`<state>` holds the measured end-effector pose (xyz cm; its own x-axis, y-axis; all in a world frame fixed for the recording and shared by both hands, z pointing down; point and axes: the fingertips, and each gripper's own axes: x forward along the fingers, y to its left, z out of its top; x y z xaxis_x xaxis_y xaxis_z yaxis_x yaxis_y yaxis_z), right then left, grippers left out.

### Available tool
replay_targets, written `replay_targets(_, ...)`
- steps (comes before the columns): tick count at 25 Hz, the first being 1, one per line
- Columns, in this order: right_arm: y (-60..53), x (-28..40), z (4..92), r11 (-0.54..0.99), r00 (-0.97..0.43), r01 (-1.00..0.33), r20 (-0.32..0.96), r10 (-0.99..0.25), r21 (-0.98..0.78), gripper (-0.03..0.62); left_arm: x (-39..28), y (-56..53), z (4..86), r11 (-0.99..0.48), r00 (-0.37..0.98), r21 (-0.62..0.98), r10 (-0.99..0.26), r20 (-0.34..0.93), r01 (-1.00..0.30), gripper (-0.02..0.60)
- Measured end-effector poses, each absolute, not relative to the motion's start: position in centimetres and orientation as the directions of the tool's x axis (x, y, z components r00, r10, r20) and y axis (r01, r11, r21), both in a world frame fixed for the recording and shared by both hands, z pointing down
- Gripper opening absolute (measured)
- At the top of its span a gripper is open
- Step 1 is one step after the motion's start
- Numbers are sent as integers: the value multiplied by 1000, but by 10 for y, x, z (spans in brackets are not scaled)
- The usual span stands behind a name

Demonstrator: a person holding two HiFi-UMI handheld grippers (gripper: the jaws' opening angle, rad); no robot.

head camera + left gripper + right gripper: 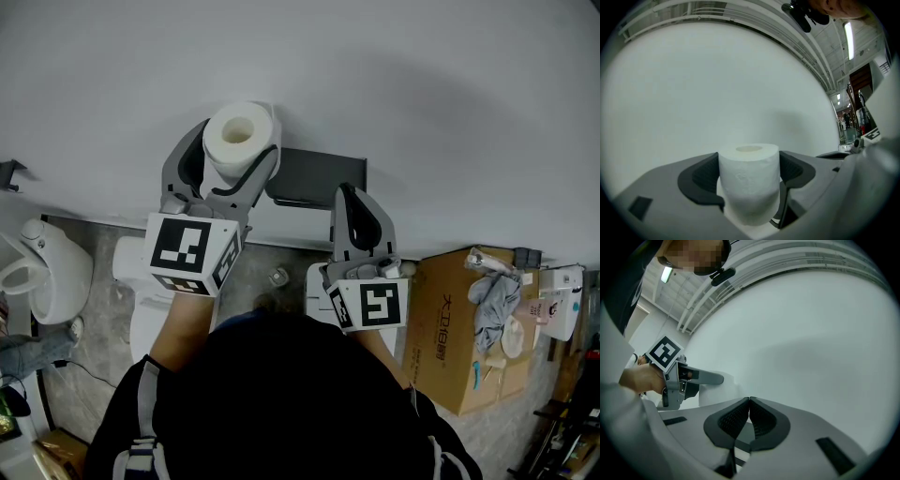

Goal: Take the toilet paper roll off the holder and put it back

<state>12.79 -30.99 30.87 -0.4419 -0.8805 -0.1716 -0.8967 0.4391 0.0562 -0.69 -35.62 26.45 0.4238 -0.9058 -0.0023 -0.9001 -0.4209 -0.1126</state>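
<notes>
Head view shows the left gripper (225,169) clamped on the roll (239,136). The roll sits between its fingers (184,155), off the holder (314,176) and close to the wall (422,84). The holder is a dark bracket on that wall, just right of the left fingers and slightly beyond them. It also lies just past the tips of the right gripper (345,192). The roll's long axis points up toward the head camera, with the core hole open on top, crosswise to the jaws. The bracket appears to run level along the wall, so the roll would probably have to tip sideways before going back on. The spindle itself cannot be made out from here.

In the left gripper view the pads (701,176) press both flanks of the roll (749,183), with bare wall ahead of them. In the right gripper view the right gripper (749,400) is clenched on nothing, its pads meeting. The left arm carries the roll and is the one placed to return it.

The wall is plain and pale. Below the fingers the floor (94,319) is grey, with a box (450,319) off to the right.
</notes>
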Motion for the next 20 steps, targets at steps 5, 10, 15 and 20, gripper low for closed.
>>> replay_targets(5, -311, 128, 308, 437, -439, -898, -174, -881, 54, 23, -8, -357, 266, -421, 423, -113, -906, 4, -900, 380)
replay_targets(10, -310, 128, 309, 438, -440, -897, -172, -881, 53, 23, -7, -357, 267, -422, 424, -112, -906, 5, -900, 380)
replay_targets(15, -310, 127, 309, 438, -440, -897, -173, -881, 55, 23, -9, -357, 266, -421, 423, -112, -906, 7, -900, 380)
replay_targets(20, -311, 127, 308, 437, -439, -898, -172, -882, 54, 23, -8, -357, 265, -421, 423, -113, -906, 5, -900, 380)
